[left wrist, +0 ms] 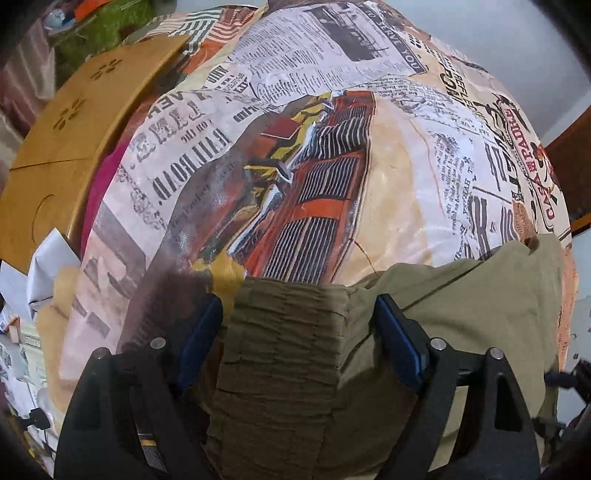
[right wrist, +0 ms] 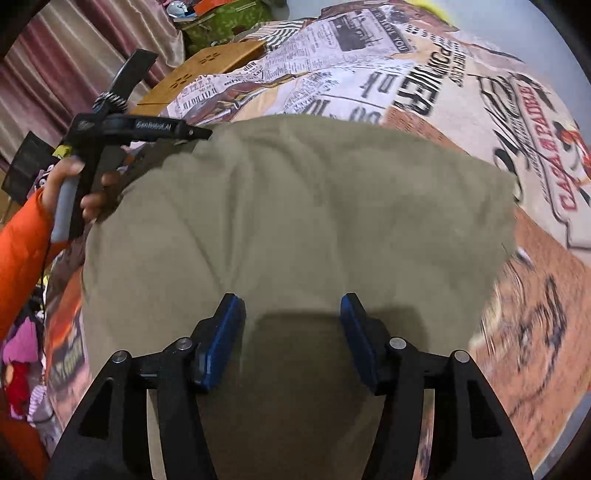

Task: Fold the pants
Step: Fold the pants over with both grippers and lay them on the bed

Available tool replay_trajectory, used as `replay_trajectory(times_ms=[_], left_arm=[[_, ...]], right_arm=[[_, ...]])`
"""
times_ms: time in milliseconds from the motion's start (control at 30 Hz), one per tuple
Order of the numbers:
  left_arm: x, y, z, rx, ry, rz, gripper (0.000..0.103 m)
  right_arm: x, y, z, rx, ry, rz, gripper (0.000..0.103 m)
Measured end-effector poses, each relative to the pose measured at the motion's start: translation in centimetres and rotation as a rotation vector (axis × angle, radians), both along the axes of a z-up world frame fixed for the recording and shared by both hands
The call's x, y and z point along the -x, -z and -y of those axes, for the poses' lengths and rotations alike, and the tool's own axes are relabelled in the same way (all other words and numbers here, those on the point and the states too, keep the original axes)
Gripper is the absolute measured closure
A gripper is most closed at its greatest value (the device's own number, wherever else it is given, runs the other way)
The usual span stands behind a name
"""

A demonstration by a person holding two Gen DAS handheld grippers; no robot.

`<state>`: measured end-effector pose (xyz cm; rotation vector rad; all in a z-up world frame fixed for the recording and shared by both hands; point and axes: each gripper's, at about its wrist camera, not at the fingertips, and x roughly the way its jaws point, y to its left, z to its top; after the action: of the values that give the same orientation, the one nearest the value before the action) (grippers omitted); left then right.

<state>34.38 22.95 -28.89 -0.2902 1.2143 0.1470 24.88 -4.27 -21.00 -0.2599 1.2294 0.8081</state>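
The olive-green pants [right wrist: 303,206] lie spread on a bed sheet printed like old newspapers [right wrist: 369,66]. In the left wrist view my left gripper [left wrist: 299,314] is open, its blue pads either side of the gathered elastic waistband [left wrist: 284,354] without pinching it. The same gripper shows in the right wrist view [right wrist: 199,133] at the pants' far left corner, held by a hand in an orange sleeve. My right gripper [right wrist: 291,314] is open and hovers over the near middle of the pants, holding nothing.
A wooden board with cut-out flowers [left wrist: 62,140] lies at the sheet's left edge, also in the right wrist view [right wrist: 207,70]. A green patterned bag [right wrist: 221,18] and pink curtains [right wrist: 55,85] stand beyond. White papers [left wrist: 48,266] and clutter sit at the left.
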Motion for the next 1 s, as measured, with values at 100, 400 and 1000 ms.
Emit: replay_trajectory(times_ms=[100, 400, 1000], left_arm=[[0.0, -0.6, 0.6, -0.054, 0.016, 0.009, 0.018], [3.9, -5.7, 1.7, -0.17, 0.074, 0.136, 0.019], [19.2, -6.3, 0.6, 0.182, -0.022, 0.124, 0.018]], right_arm=[[1.0, 0.0, 0.7, 0.01, 0.018, 0.005, 0.05], [0.7, -1.6, 2.9, -0.052, 0.146, -0.044, 0.05], [4.8, -3.8, -0.6, -0.073, 0.116, 0.106, 0.05]])
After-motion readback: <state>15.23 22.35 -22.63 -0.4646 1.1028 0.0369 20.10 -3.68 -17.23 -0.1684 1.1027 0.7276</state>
